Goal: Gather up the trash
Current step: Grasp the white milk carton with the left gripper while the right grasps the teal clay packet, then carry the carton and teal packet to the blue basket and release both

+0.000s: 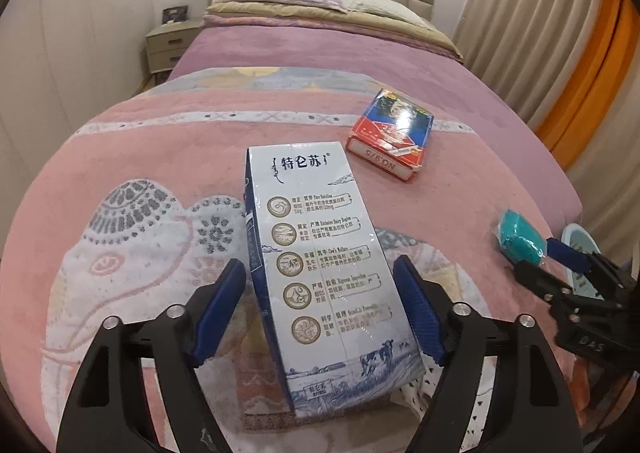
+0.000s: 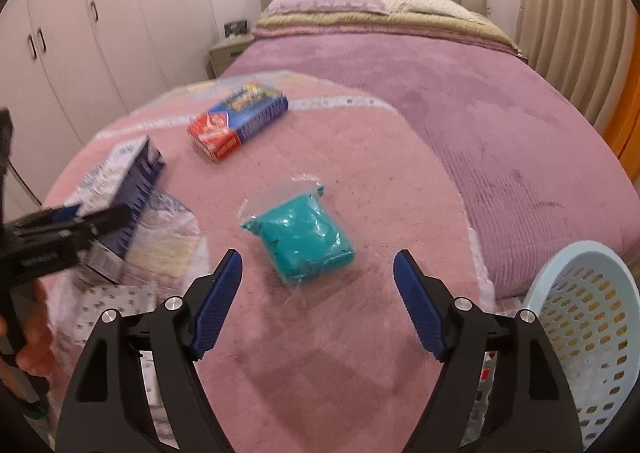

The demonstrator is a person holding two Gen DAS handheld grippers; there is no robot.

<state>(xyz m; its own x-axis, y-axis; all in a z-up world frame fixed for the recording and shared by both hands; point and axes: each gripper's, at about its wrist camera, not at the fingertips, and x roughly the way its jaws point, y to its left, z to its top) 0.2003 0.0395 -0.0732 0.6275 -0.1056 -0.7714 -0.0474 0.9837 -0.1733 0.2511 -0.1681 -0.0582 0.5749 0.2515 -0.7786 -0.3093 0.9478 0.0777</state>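
The milk carton [image 1: 320,265] is clamped between the left gripper [image 1: 320,309] pads near the bed's [image 2: 500,125] foot edge; the right gripper [image 2: 318,305], jaws apart and empty, should be centred over the teal packet [image 2: 306,241] before being closed.

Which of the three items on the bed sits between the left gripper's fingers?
The white-and-blue milk carton; the red-and-blue card box and teal plastic-wrapped packet lie apart.

the milk carton [image 1: 320,265] reads "特仑苏"; the red and blue box [image 1: 390,137] shows "9/6 on" upside down.
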